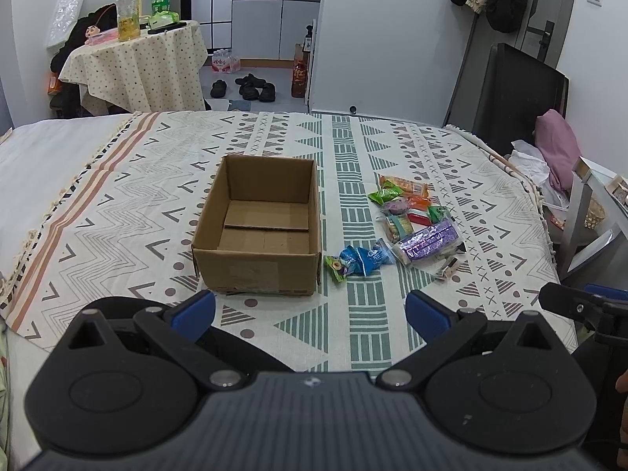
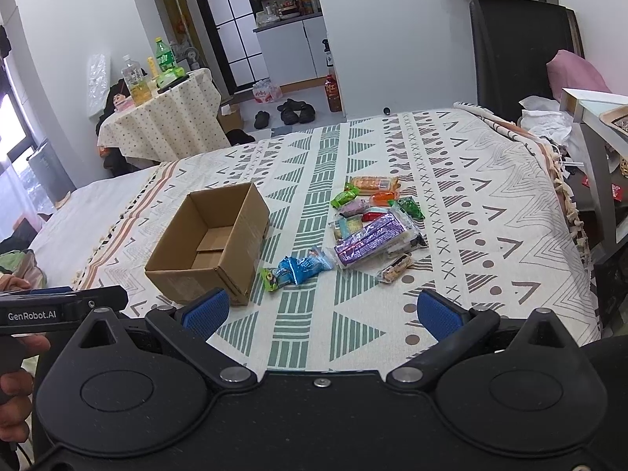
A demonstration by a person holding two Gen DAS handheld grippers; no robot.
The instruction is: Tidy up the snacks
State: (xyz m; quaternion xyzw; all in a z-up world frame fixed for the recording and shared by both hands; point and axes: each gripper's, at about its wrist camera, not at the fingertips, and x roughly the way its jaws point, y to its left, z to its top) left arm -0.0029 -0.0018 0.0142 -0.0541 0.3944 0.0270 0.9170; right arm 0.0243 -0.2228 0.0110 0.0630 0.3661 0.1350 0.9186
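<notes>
nothing packed yet: box empty, snacks all on the cloth

nearest the cameras, both tools hang over the front edge of the bed. the left gripper (image 1: 310, 308) has its blue pads spread wide with nothing between them, and the right gripper (image 2: 322, 310) is spread just the same and empty. neither touches a snack or the box.

just beyond them, on the patterned blanket (image 1: 117, 212), stands the cardboard box (image 1: 257, 231), top open and upright. inside it only bare cardboard shows, with a loose flap lying on the floor of it; no snack is in it.

to the right of the box, apart from it, lie the snacks. closest are the blue packets (image 2: 302, 269) with a small green one touching them, near the box's front corner. a little farther right lies a small clear-wrapped bar (image 2: 396, 269), and behind it the long purple pack (image 2: 371, 241). past that the pile (image 1: 408, 204) of green, orange and red wrappers sits bunched together, some overlapping, ending in a biscuit pack (image 2: 373, 183) at the far end.

by my reading the task has barely begun: every snack is still to be lifted into the box, and the blue packets look the handiest first pick.
</notes>
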